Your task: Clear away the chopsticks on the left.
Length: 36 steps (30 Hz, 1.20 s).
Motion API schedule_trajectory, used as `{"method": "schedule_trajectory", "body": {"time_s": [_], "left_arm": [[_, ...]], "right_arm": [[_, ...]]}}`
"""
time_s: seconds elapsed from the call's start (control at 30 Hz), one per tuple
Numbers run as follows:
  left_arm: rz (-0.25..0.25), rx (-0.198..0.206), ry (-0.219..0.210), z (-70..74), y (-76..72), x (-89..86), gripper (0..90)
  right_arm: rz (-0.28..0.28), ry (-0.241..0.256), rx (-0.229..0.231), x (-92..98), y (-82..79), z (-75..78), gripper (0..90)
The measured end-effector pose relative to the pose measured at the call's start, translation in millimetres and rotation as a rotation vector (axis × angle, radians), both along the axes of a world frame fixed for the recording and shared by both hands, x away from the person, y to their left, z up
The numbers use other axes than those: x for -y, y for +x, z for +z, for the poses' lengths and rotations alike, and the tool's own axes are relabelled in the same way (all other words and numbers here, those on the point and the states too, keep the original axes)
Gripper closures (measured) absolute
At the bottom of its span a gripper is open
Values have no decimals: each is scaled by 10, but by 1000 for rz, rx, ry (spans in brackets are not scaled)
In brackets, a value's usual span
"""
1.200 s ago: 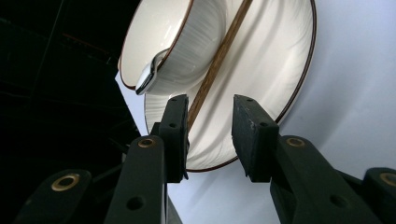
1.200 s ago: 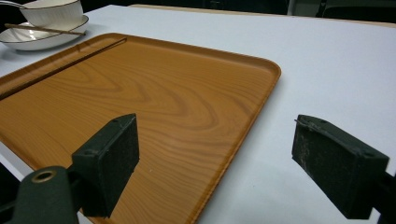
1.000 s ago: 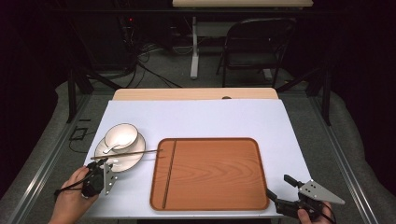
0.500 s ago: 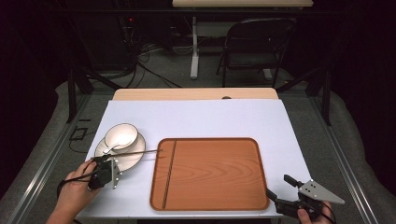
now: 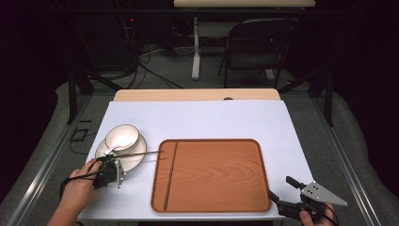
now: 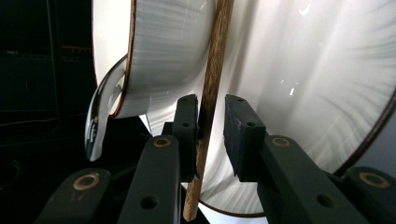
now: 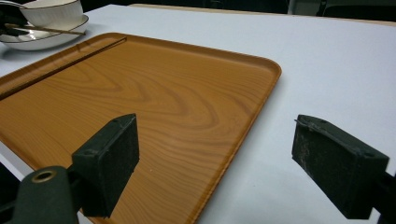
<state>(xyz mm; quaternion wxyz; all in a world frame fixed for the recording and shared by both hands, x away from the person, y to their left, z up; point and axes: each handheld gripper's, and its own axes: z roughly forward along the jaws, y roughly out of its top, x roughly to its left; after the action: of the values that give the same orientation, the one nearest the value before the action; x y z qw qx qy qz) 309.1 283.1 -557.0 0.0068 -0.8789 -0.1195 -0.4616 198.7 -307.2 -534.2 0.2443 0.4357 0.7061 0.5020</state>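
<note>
While the person's left hand [image 5: 80, 186] reaches in from the near left edge, the left gripper [image 6: 208, 123] points at the plate [image 5: 134, 157], its jaws nearly closed around a wooden chopstick [image 6: 210, 93] lying across the plate beside the bowl [image 5: 122, 137]. At the near right corner, the right gripper [image 7: 215, 158] rests by the tray [image 5: 211, 174], jaws wide apart.

Wooden tray [image 5: 211, 174] bare inside, open to pass over. Desk [image 5: 197, 117] behind tray free. Left of tray: bowl [image 5: 122, 137] on plate [image 5: 133, 159], chopstick [image 5: 141, 153] reaching the tray's rim, block passage.
</note>
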Motion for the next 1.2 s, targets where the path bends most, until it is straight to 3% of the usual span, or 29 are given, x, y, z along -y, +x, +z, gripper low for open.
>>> {"method": "schedule_trajectory", "body": {"time_s": [0.37, 0.77, 1.0, 1.2], "left_arm": [[-22, 4, 60, -1, -3, 17, 830], [-22, 10, 64, 46, -92, -18, 841], [-18, 15, 32, 103, -156, -5, 842], [-28, 10, 30, 118, -215, 38, 843]], "right_arm": [[1, 0, 1, 2, -2, 1, 141], [1, 0, 1, 1, -1, 0, 141], [-1, 3, -4, 9, 2, -5, 141], [1, 2, -7, 19, 8, -10, 141]]}}
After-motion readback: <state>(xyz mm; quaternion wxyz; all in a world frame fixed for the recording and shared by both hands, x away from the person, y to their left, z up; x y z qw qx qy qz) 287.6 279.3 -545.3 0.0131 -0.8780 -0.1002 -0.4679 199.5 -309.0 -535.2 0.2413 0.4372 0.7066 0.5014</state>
